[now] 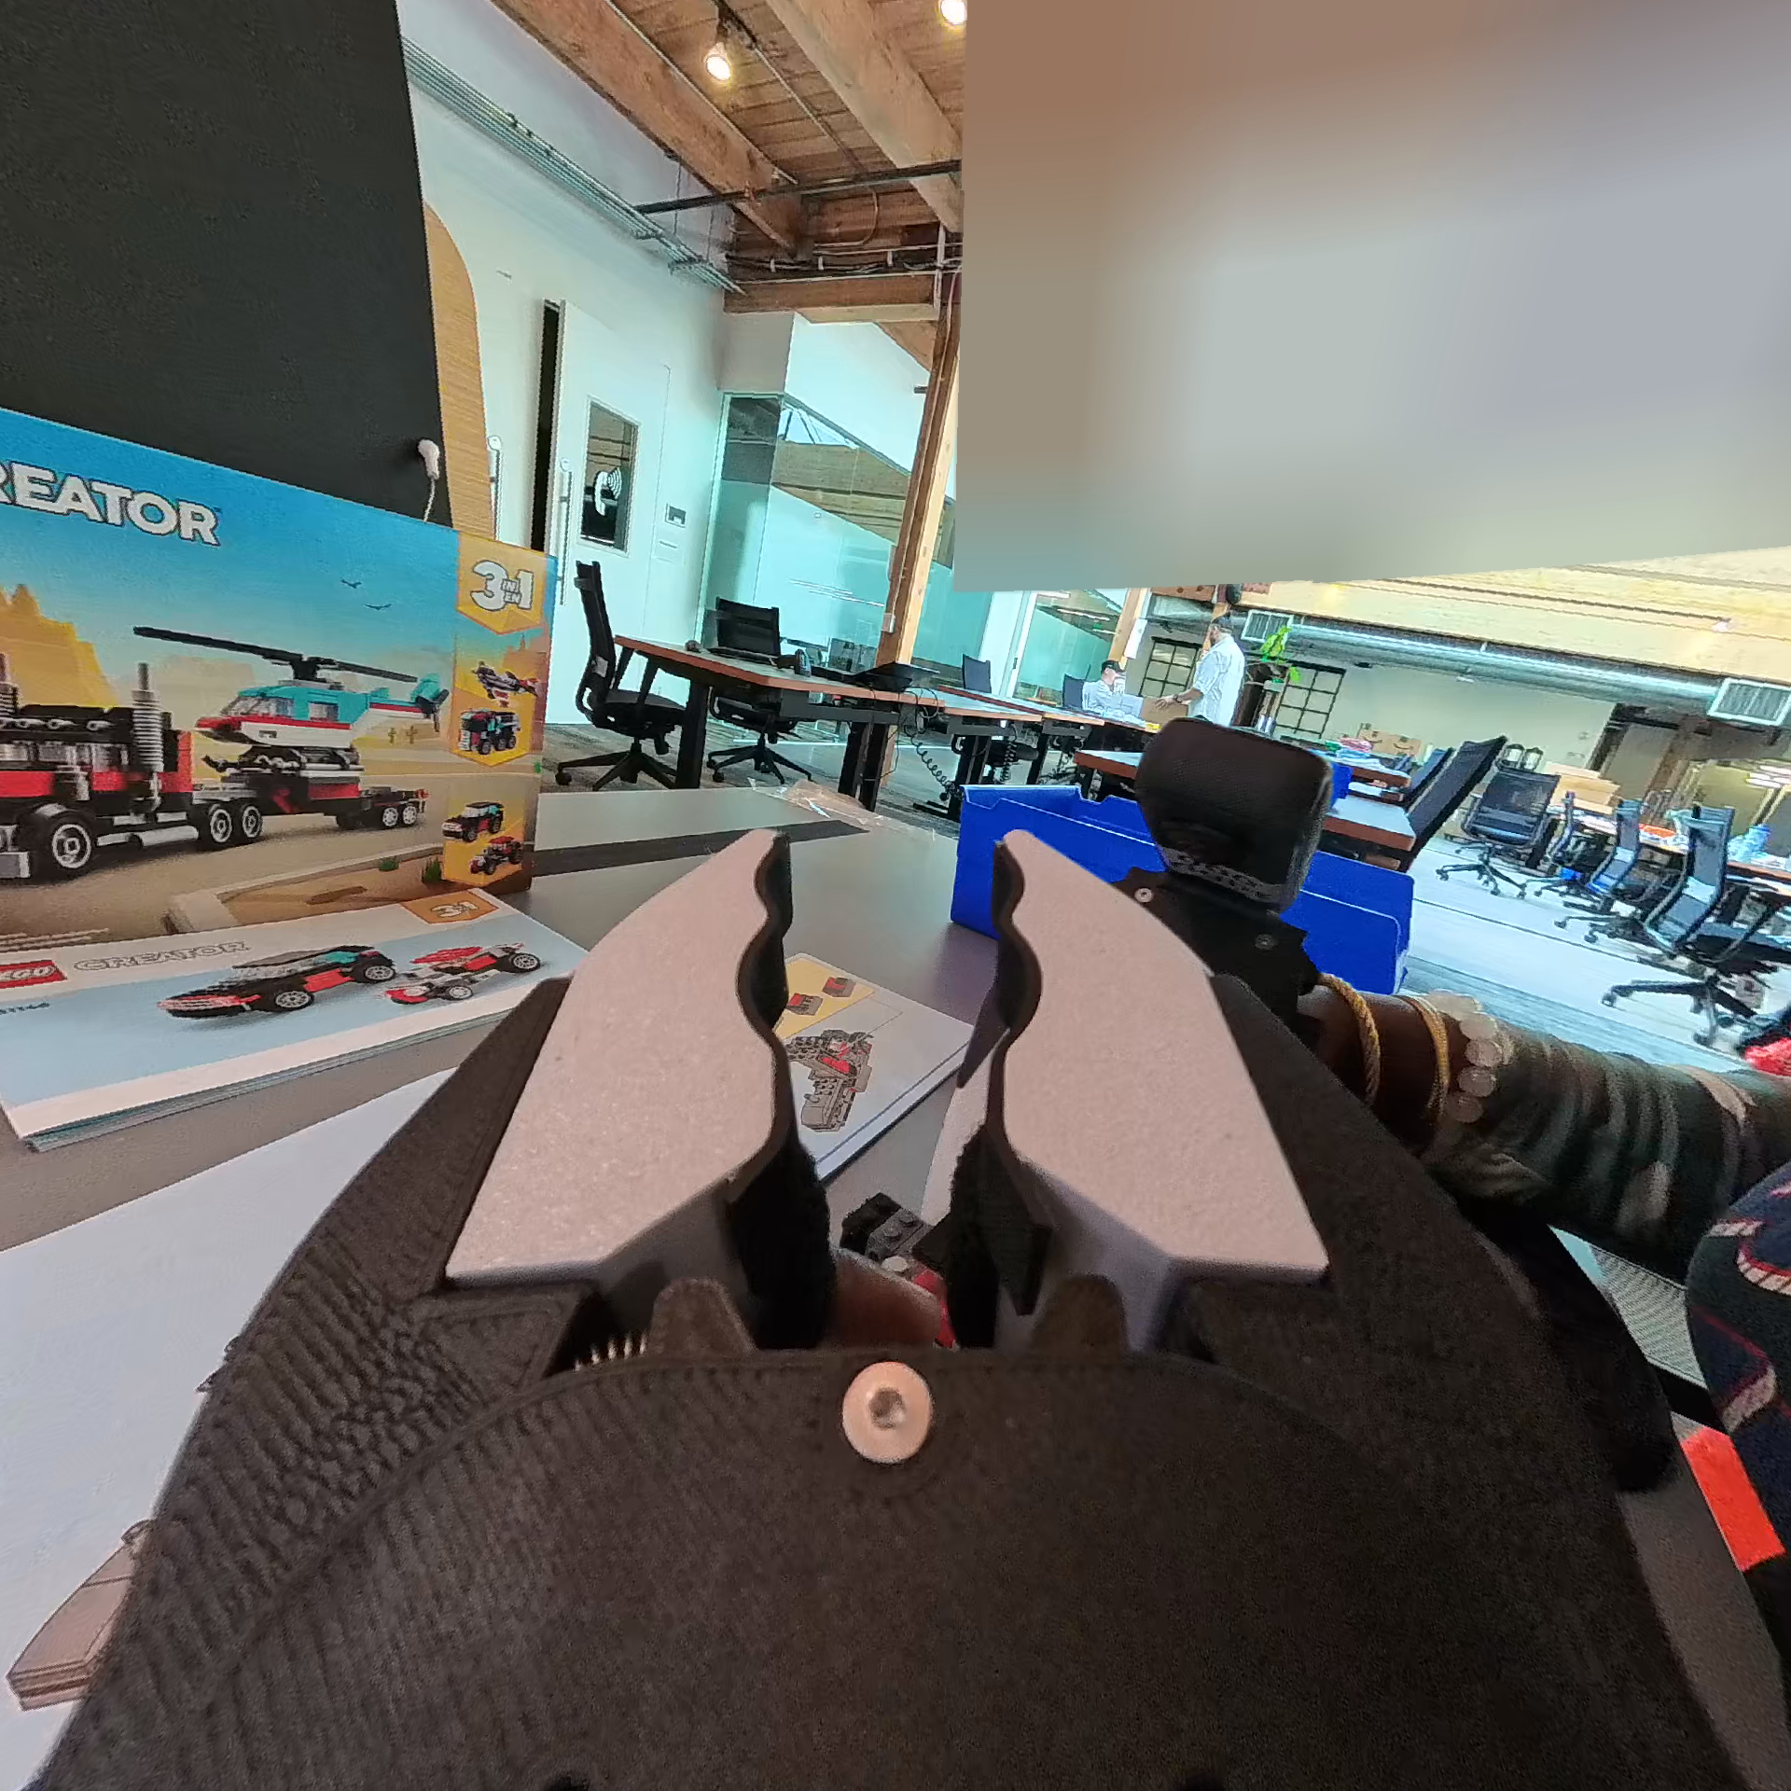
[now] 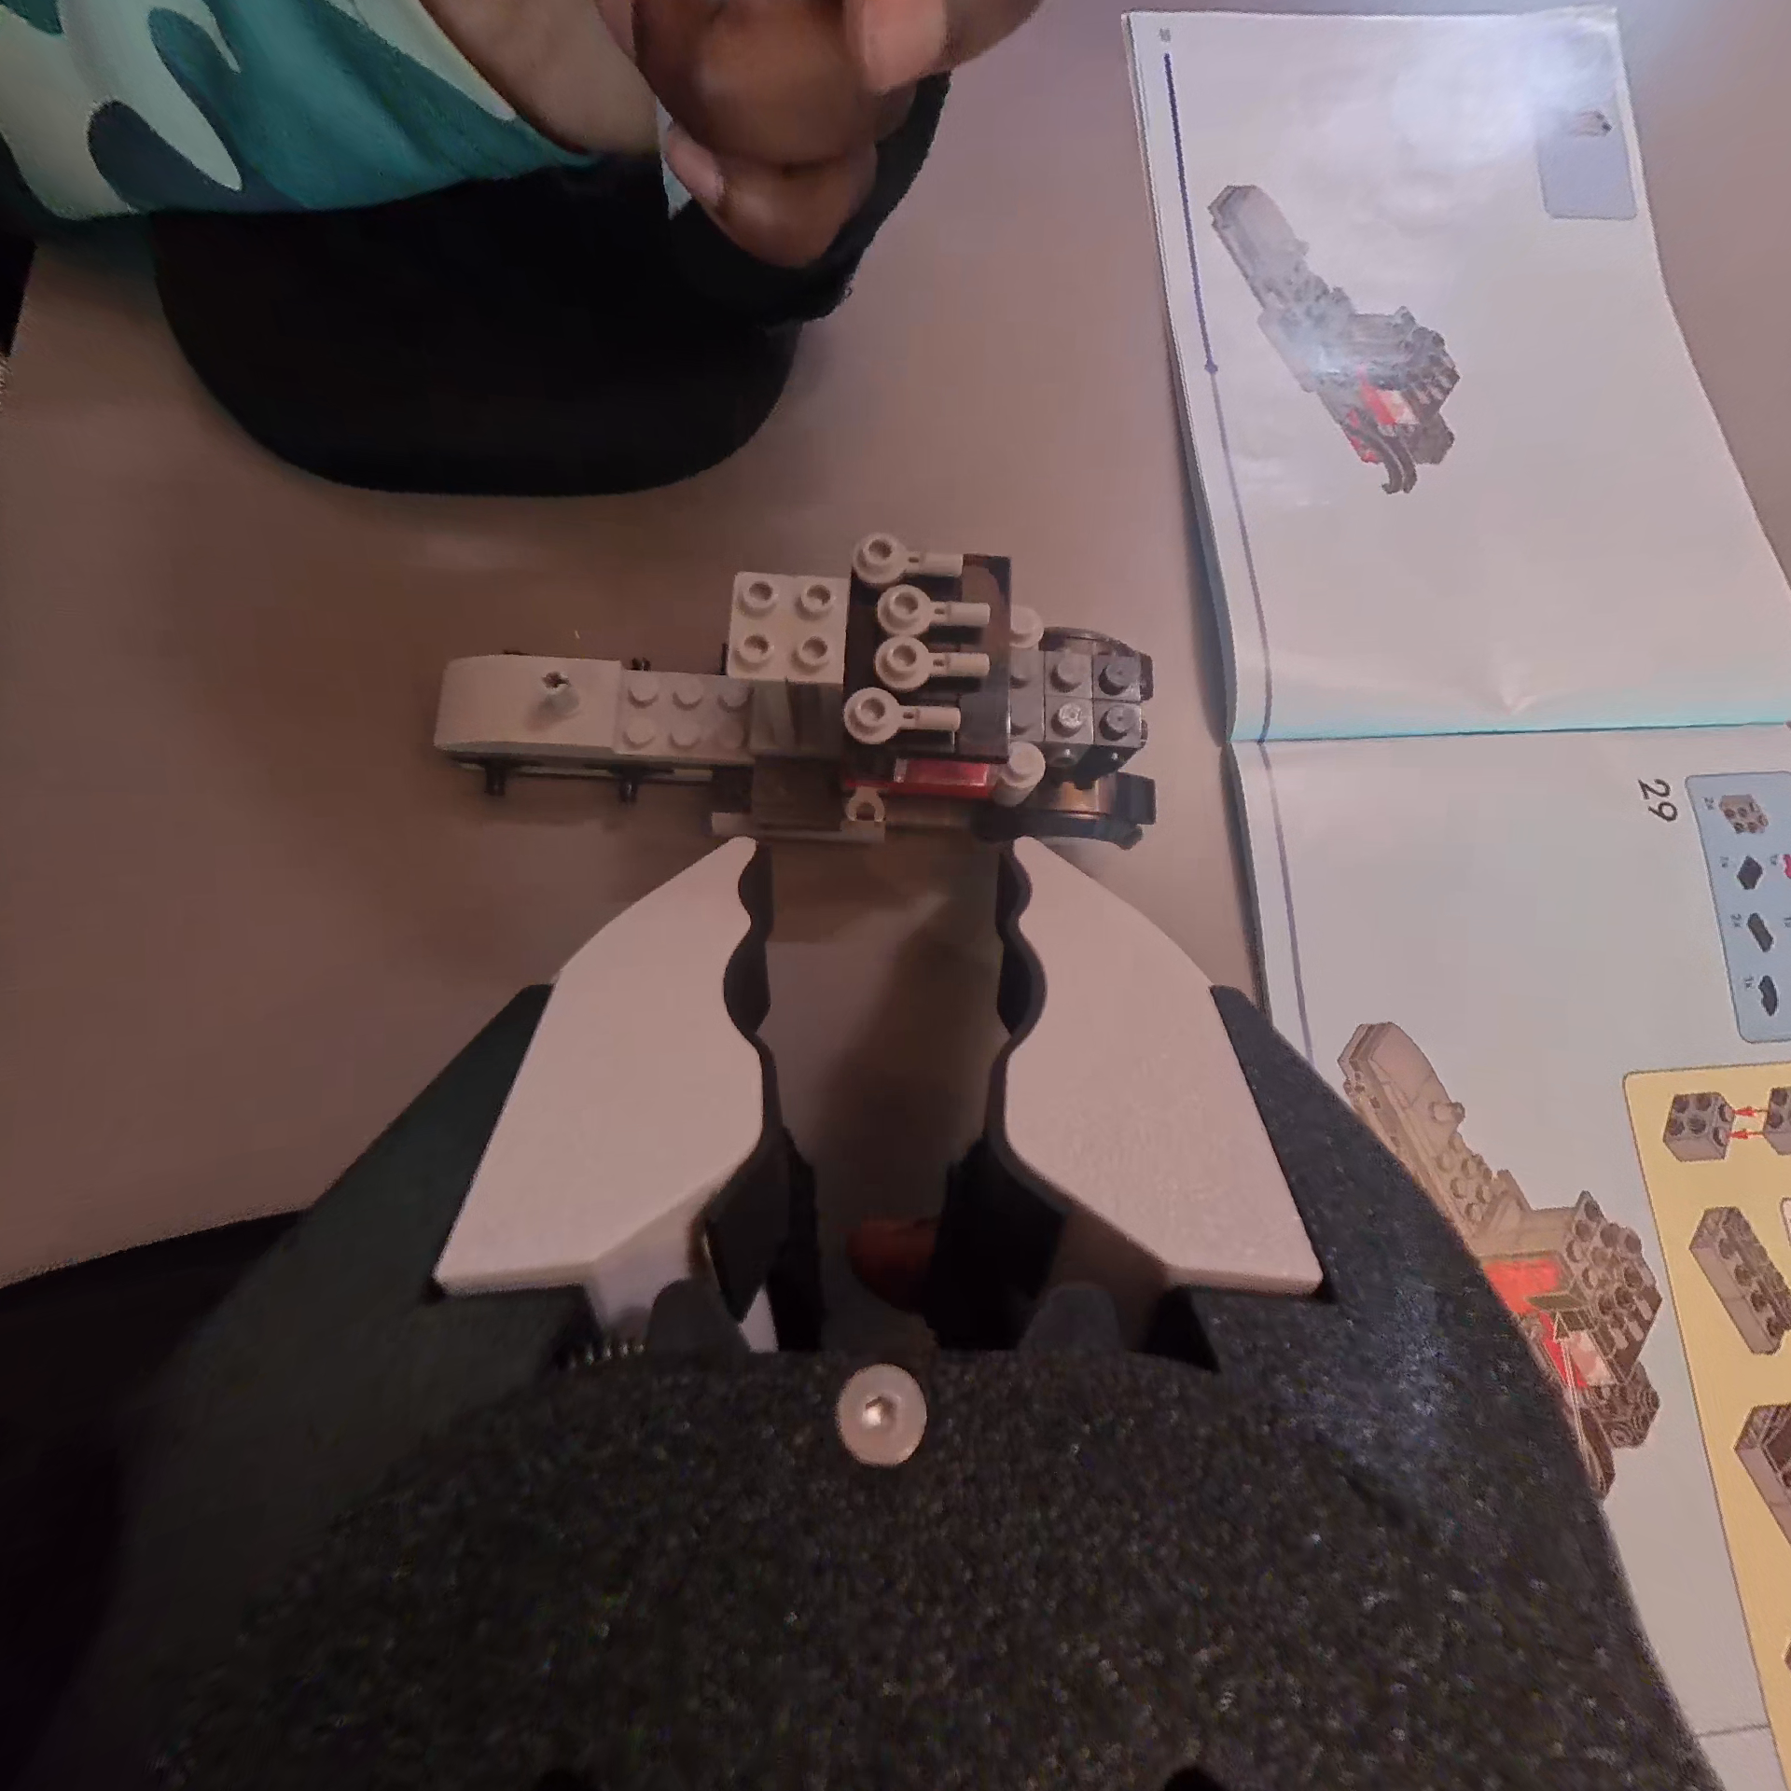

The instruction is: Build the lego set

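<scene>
Right gripper (image 2: 877, 853) points down, fingers apart, tips just short of the model (image 2: 824, 698) (gray table); left gripper (image 1: 887, 863) tilts up, fingers apart, empty.

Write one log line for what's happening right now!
right gripper: open, tips at model | left gripper: open, empty | manual: open beside model

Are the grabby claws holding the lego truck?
No. Both the right gripper and left gripper are open and empty; the lego build sits on the table.
</scene>
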Demonstrator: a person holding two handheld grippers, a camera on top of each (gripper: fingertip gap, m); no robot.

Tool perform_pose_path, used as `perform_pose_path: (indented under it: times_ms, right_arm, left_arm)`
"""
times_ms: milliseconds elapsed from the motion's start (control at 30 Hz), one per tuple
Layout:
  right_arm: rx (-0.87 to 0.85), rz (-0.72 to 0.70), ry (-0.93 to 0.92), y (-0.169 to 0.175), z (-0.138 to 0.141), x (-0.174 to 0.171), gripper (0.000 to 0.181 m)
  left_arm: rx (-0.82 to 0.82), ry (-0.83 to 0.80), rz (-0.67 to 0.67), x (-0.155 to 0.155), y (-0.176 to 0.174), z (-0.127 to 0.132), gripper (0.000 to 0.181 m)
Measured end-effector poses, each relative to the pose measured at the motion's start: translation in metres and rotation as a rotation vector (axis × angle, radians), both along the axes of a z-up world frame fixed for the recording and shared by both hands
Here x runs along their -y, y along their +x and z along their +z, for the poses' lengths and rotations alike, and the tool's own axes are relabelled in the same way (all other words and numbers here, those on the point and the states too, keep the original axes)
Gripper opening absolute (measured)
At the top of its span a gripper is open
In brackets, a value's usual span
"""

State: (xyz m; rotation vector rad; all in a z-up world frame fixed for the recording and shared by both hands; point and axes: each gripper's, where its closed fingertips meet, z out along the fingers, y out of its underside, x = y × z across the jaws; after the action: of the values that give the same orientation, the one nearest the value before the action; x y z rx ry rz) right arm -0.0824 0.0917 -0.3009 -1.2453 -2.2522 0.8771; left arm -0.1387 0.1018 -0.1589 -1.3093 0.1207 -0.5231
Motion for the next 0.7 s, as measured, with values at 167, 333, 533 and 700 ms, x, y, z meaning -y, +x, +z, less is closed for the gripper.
perform_pose_path:
  times_ms: [167,333,533,700]
  right_arm:
    - [-0.013,0.036,-0.017,-0.002,0.000,0.004,0.046]
    - [-0.029,0.064,-0.017,-0.004,0.001,0.004,0.046]
    - [-0.052,0.032,-0.068,-0.001,0.009,0.001,0.049]
    - [-0.235,-0.288,-0.114,0.004,0.042,-0.060,0.059]
  left_arm:
    - [0.001,0.011,0.002,0.002,-0.001,0.002,0.039]
    - [0.001,0.009,-0.006,0.002,0.000,0.002,0.037]
    - [-0.010,0.022,-0.012,0.003,0.001,0.002,0.027]
    - [-0.002,0.033,-0.032,0.003,0.002,0.003,0.027]
